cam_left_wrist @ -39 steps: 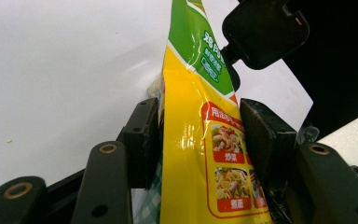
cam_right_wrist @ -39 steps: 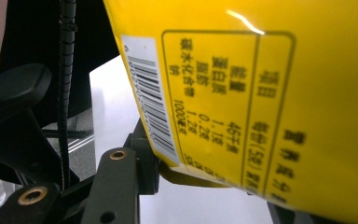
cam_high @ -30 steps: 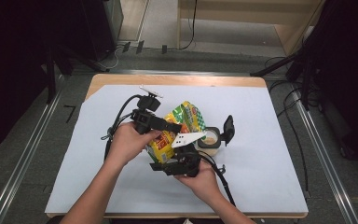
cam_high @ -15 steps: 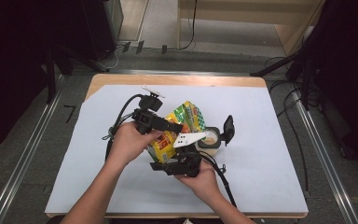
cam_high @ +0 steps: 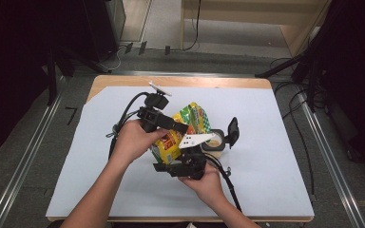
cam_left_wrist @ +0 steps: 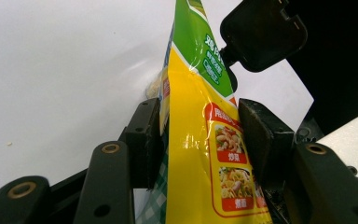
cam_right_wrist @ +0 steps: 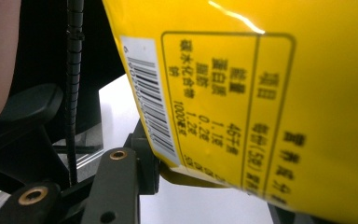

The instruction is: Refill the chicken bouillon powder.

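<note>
Holding the pouch (cam_high: 183, 130) tilted between both grippers, above the white sheet (cam_high: 275, 156) on the table. My left gripper (cam_left_wrist: 200, 140) has its jaws about half apart and clamped on the pouch body, one pad on each face, as seen in the left gripper view. My right gripper (cam_high: 183, 166) sits below and nearer me; its left jaw presses the pouch's lower edge by the barcode in the right gripper view, the other jaw is hidden behind the yellow film, so I judge it gripped there, jaws partly apart on the pouch.

Just beyond my left gripper's tips stands a small tub (cam_high: 214, 141) with its black lid (cam_high: 232, 130) hinged up; the same lid looms past the pouch top in the left gripper view. Something pale lies in the tub; I cannot tell what.

Step in hand, as I read it: pouring or shaking the pouch contents toward the open tub, the pouch mouth pointed away from me and toward it. Whether the mouth is over the rim I cannot tell.

Next move calls for: keep both grips firm, tip the far end lower with the left gripper, raise the base with the right, and keep the mouth clear of the lid
</note>
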